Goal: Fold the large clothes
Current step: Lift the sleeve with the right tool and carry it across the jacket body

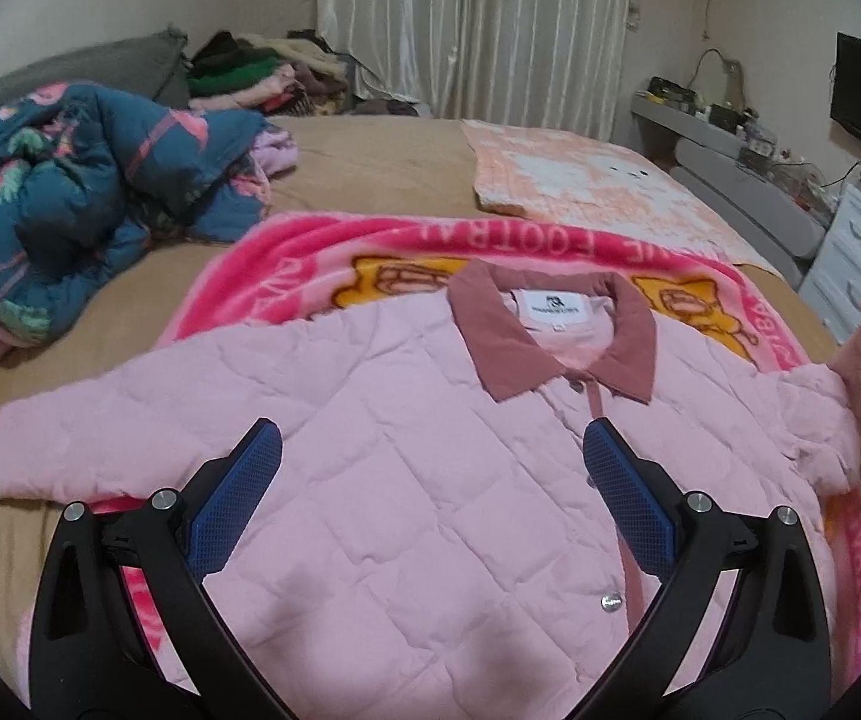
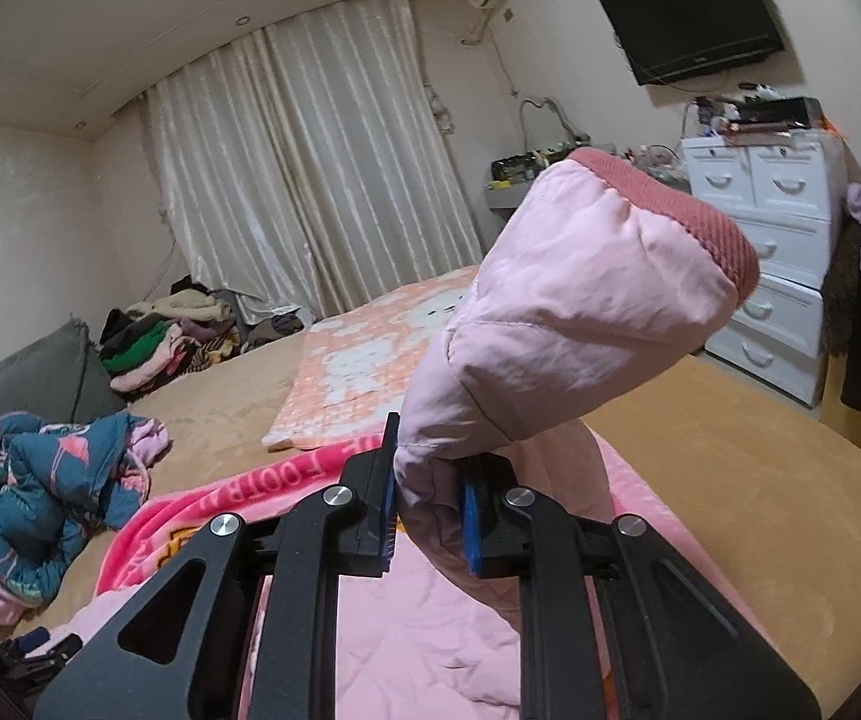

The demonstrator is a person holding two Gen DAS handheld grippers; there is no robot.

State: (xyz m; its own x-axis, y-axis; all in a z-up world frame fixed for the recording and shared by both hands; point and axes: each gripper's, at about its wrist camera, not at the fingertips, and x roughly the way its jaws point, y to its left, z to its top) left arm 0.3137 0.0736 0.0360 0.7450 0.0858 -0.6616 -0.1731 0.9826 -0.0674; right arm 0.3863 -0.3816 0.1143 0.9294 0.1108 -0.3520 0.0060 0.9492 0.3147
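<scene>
I see a wide bed with a tan plush cover [image 1: 370, 162] filling both views, and across its middle a bright pink fleece blanket with cartoon print [image 1: 322, 246]. Spread on that blanket, centre of the left wrist view, lies the pale pink quilted jacket with a dusty-rose collar [image 1: 370, 420], front up and buttoned. It looks puffy, light and soft, so I expect it to bend easily along the stitched lines but spring back and slide a little on its smooth shell. My right gripper [image 2: 427, 480] is clenched on the jacket's sleeve [image 2: 550, 312] just below the ribbed rose cuff [image 2: 670, 204], holding it up in the centre of the right wrist view; the bunched fabric there gives a firm hold. My left gripper [image 1: 430, 468] hangs released over the jacket's chest, its blue pads [image 1: 628, 492] spread wide with nothing between them. For the other side I would take the sleeve end at mid-left
</scene>
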